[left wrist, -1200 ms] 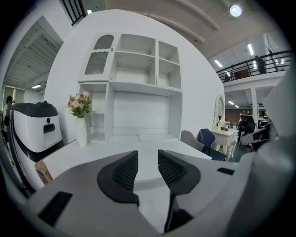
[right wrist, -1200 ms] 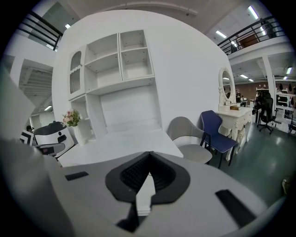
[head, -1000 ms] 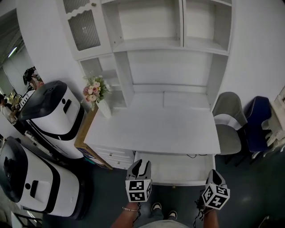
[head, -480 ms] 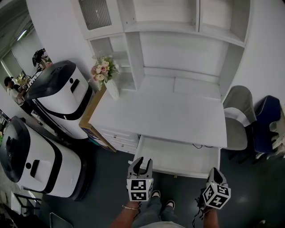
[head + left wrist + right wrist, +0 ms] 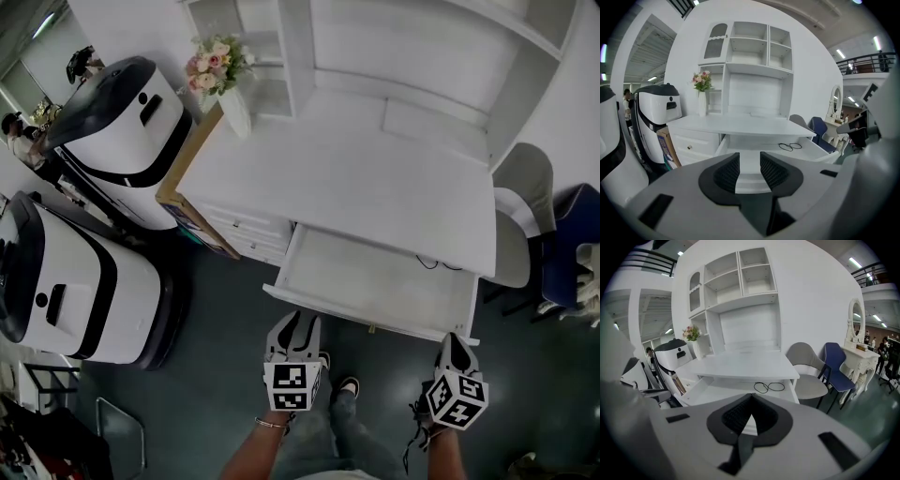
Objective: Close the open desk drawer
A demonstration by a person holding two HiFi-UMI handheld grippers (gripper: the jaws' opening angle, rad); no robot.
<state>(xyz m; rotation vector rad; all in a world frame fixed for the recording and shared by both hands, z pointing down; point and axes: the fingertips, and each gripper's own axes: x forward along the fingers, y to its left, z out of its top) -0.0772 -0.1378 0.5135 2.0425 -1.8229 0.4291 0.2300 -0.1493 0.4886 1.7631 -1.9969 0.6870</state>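
Well, the drawer hangs open under the white surface. The 2 grippers hover before it, empty: left gripper fingers narrowly apart, right gripper fingers together.

A white vase of pink flowers stands beside tall white shelves. To the left stand a bulky white-and-black machine and a second machine nearer. To the right, a grey chair sits just beside a blue chair.
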